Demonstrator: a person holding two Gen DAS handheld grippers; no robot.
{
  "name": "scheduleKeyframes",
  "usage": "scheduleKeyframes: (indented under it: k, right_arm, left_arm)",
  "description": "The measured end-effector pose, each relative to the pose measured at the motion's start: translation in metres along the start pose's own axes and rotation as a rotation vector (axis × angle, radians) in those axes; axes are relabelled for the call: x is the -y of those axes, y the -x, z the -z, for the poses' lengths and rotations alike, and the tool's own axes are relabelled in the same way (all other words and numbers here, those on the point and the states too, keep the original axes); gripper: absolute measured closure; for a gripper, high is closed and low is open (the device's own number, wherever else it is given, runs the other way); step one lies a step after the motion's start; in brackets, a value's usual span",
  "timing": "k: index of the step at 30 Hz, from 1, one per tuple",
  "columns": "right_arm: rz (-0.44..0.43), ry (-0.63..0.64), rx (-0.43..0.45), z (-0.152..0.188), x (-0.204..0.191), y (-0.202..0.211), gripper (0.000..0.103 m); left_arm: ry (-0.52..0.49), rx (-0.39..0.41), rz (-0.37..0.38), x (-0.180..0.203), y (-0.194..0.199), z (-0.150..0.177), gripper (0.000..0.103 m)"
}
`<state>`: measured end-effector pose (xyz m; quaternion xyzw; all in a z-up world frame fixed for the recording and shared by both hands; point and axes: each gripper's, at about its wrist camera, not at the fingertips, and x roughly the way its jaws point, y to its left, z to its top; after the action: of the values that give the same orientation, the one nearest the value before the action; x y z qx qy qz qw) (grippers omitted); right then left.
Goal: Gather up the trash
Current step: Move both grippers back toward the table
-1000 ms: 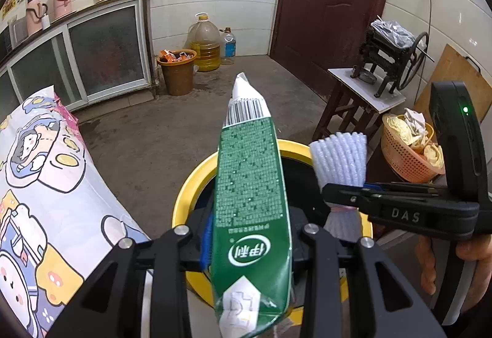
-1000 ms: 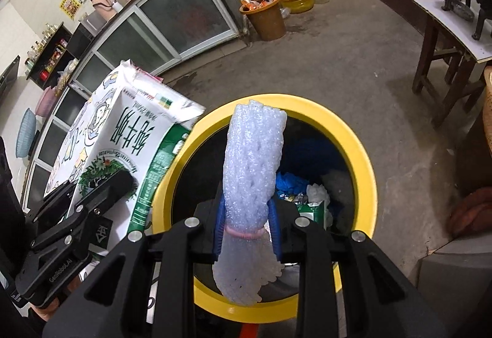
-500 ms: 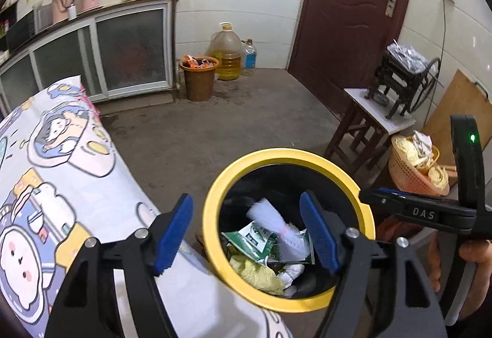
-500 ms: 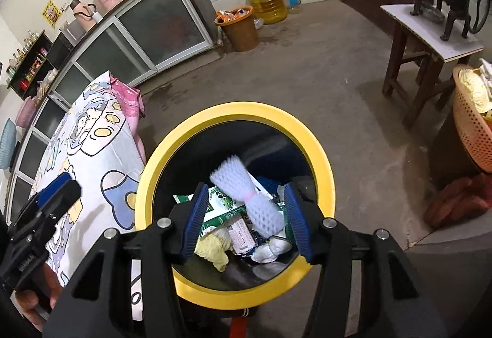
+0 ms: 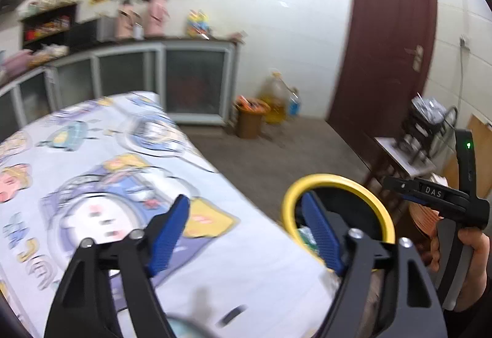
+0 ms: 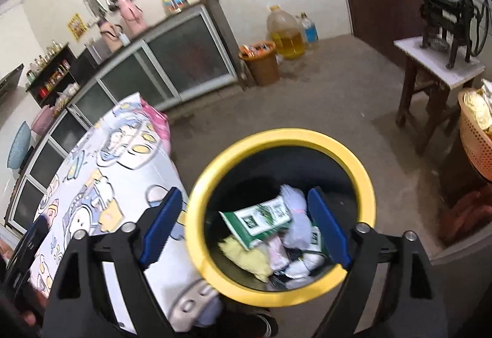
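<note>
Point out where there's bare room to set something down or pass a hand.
Bare: the cartoon tablecloth left of the yellow-rimmed bin, and the concrete floor between bin, brown bucket and stool. Crowded: inside the bin, piled with a green carton and wrappers.

Left wrist view motion-blurred: cartoon print on the desk cloth (image 5: 129, 184) smeared, wall items unreadable. Yellow-rimmed bin (image 5: 338, 181) partly hidden behind the left tongs (image 5: 249, 233), contents mostly unseen. Right wrist view: bin's near rim (image 6: 276, 295) blurred; lower trash under green carton (image 6: 258, 221) indistinct.
</note>
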<state>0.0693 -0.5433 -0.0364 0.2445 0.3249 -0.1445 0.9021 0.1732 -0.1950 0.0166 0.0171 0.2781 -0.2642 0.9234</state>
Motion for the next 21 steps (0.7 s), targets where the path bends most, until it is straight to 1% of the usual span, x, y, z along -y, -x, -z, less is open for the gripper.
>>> scheduleKeyframes:
  k: [1,2,3,4,6,8,11,13,14,15,16,17,19,21]
  right_arm:
    - [-0.011,0.015,0.032,0.003,-0.012,0.005,0.016]
    - [-0.021,0.028,0.055,0.006,-0.02,0.009,0.013]
    - [-0.029,0.044,0.082,0.009,-0.03,0.014,0.01]
    - [-0.033,0.058,0.104,0.012,-0.038,0.018,0.009]
    - [-0.04,0.113,0.179,0.023,-0.063,0.032,0.008]
    - [-0.038,0.167,0.247,0.032,-0.083,0.044,0.008]
    - [-0.064,0.226,0.346,0.046,-0.111,0.064,0.008]
    - [-0.055,0.271,0.405,0.058,-0.129,0.076,0.008]
    - [-0.058,0.305,0.453,0.067,-0.14,0.084,0.008]
    - [-0.065,0.317,0.481,0.071,-0.144,0.09,0.008]
    - [-0.077,0.33,0.515,0.078,-0.15,0.097,0.008]
    - [-0.089,0.344,0.544,0.086,-0.156,0.104,0.008]
    - [-0.086,0.364,0.57,0.099,-0.167,0.113,0.008]
    - [-0.108,0.355,0.565,0.11,-0.172,0.117,0.008]
  left_arm:
    - [0.017,0.048,-0.029,-0.012,0.022,0.004,0.012]
    - [0.026,0.075,-0.047,-0.019,0.034,0.006,0.008]
    - [0.036,0.125,-0.076,-0.029,0.055,0.01,0.008]
    - [0.036,0.157,-0.092,-0.036,0.069,0.013,0.008]
    - [0.028,0.217,-0.135,-0.045,0.097,0.018,0.008]
    - [0.027,0.266,-0.195,-0.054,0.125,0.025,0.008]
    - [0.062,0.296,-0.259,-0.064,0.155,0.037,0.008]
    - [0.088,0.313,-0.299,-0.068,0.171,0.044,0.008]
    - [0.101,0.337,-0.337,-0.068,0.18,0.05,0.008]
    - [0.108,0.358,-0.369,-0.069,0.187,0.054,0.008]
    - [0.11,0.39,-0.432,-0.067,0.196,0.06,0.008]
    - [0.107,0.405,-0.466,-0.065,0.201,0.064,0.008]
    - [0.117,0.428,-0.518,-0.063,0.21,0.071,0.008]
    - [0.168,0.425,-0.547,-0.068,0.217,0.077,0.008]
